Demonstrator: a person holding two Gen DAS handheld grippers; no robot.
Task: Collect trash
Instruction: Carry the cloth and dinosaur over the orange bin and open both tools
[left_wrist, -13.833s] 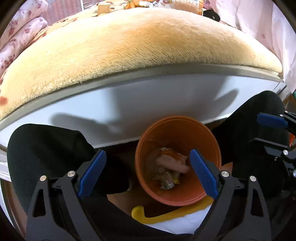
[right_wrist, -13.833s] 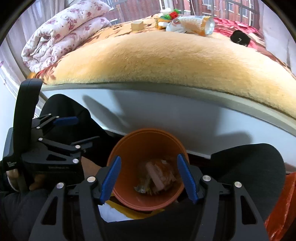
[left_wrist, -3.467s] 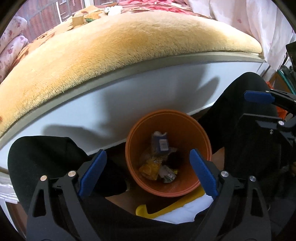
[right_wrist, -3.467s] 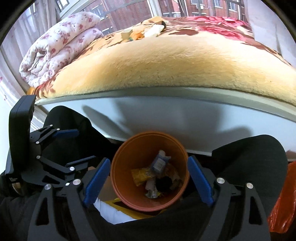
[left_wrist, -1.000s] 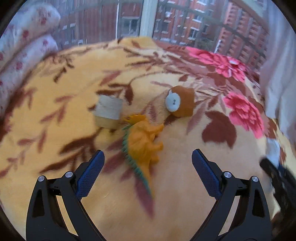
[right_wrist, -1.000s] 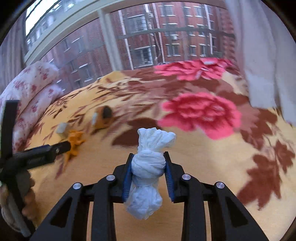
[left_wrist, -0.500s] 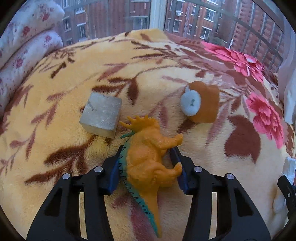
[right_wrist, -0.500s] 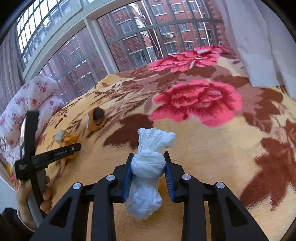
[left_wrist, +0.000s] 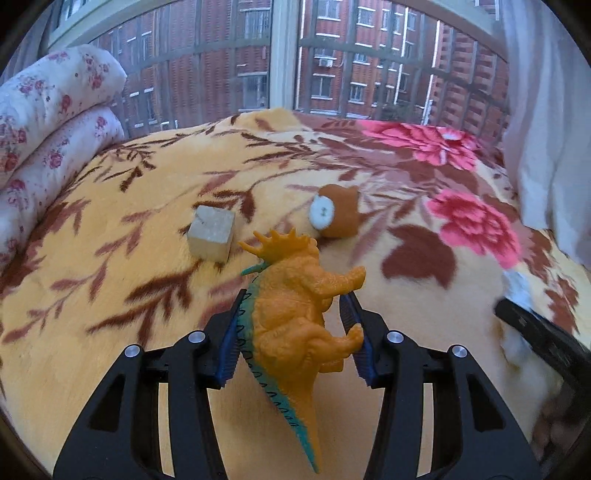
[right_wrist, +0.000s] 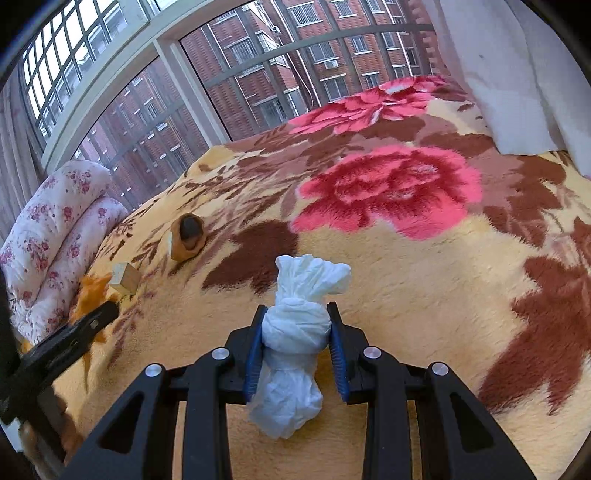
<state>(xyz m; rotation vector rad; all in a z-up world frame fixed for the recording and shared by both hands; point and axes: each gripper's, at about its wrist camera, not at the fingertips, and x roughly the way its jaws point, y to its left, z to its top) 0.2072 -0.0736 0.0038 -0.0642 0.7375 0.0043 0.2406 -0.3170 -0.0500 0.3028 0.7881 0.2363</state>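
My left gripper (left_wrist: 295, 328) is shut on an orange toy dinosaur (left_wrist: 295, 314) with a teal tail, held above the flowered blanket (left_wrist: 129, 258). My right gripper (right_wrist: 295, 341) is shut on a knotted white tissue wad (right_wrist: 295, 332) and holds it above the blanket (right_wrist: 424, 288). In the right wrist view the dinosaur (right_wrist: 90, 291) and the left gripper's finger (right_wrist: 74, 332) show at the far left. In the left wrist view the right gripper's finger (left_wrist: 535, 332) shows blurred at the right edge.
A pale wooden cube (left_wrist: 211, 232) and a brown round plush (left_wrist: 334, 211) lie on the blanket ahead; they also show in the right wrist view, the cube (right_wrist: 125, 277) and the plush (right_wrist: 187, 236). A rolled floral quilt (left_wrist: 48, 129) lies left. Window (left_wrist: 288, 55) behind, white curtain (left_wrist: 546, 110) right.
My left gripper has lifted the dinosaur off the blanket, away from the cube. My right gripper still holds the tissue wad and has risen slightly.
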